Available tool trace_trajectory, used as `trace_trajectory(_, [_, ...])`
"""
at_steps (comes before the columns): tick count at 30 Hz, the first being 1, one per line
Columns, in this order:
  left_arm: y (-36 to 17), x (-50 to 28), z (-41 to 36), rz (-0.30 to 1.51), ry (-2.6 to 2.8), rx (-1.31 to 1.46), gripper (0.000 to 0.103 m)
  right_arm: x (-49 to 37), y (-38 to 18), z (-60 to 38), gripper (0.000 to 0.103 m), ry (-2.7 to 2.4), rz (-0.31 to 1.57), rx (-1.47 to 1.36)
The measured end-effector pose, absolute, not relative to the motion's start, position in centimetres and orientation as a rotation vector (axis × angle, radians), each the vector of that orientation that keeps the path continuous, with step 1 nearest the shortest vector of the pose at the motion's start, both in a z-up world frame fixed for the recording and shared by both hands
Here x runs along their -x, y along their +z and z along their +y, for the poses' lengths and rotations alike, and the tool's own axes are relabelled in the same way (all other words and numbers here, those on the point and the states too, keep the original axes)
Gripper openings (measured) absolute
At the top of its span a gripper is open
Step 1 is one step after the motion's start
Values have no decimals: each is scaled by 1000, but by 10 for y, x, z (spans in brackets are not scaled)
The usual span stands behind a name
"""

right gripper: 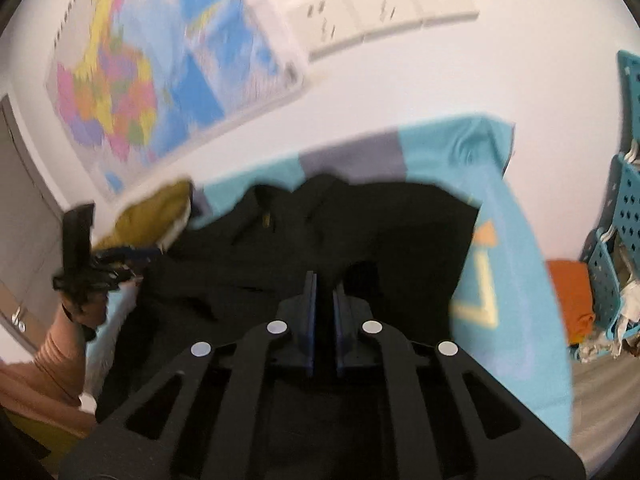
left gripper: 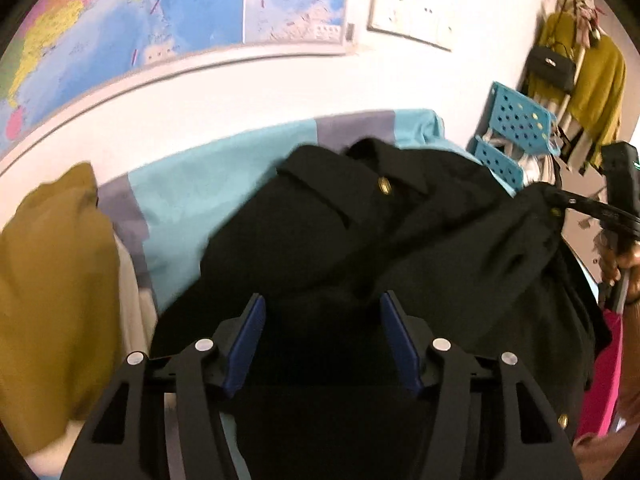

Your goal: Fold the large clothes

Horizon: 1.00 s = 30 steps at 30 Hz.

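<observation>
Our left gripper point(left gripper: 322, 312) gapes over the black coat point(left gripper: 360, 216) — our right gripper point(right gripper: 324, 284) (nearly closed) pinches its fabric.

The right gripper point(right gripper: 324, 292) points over a black garment point(right gripper: 360, 232) with its blue pads drawn nearly together. The garment lies crumpled on a turquoise and grey cover point(right gripper: 508, 280). At the left the left gripper point(right gripper: 116, 262) reaches toward the garment's edge, beside an olive cloth point(right gripper: 152, 212). A map point(right gripper: 160, 80) hangs on the white wall, and blue perforated baskets point(right gripper: 624, 216) stand at the right.
</observation>
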<state>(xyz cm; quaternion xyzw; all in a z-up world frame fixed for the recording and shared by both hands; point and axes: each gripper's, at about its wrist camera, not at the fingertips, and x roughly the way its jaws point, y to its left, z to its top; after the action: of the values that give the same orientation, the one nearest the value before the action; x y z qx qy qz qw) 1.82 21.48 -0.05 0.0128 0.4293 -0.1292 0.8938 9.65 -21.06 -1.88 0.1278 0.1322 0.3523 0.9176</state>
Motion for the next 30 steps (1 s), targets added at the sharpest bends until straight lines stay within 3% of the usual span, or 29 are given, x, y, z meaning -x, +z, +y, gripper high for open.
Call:
trace_trajectory(7, [-35,-67,213,967,-94,-61,50,-162,-40,-214,8,651,463,-398])
trace_trajectory(9, [-30,-64,224,953,-89,0,44,-164,-45,-215,21,626,468,-411])
trace_trajectory(10, [-22,-54,228,915,-111,20,46,-161,-46,-218,26,627,457,-426])
trace_trajectory(12, [-9,-34,229,854,-125,0,52,-141,-37,-224,49,604,384,-394])
trace_trajectory(16, [8,16,222,771,-232,-73,52,-102,-18,-208,57,605,264,-219])
trace_trajectory(24, [-24,33,198,829,-345,-159,52,-105,-17,-105,55,653,284,206])
trace_trajectory(25, [-27,28,200,836,-341,-151,52,-113,-18,-100,51,638,300,218])
trace_trajectory(27, [-28,19,205,844,-340,-120,52,-135,-18,-99,30,658,355,176])
trace_trajectory(30, [-24,7,209,829,-265,-136,51,-157,-12,-114,21,719,410,10])
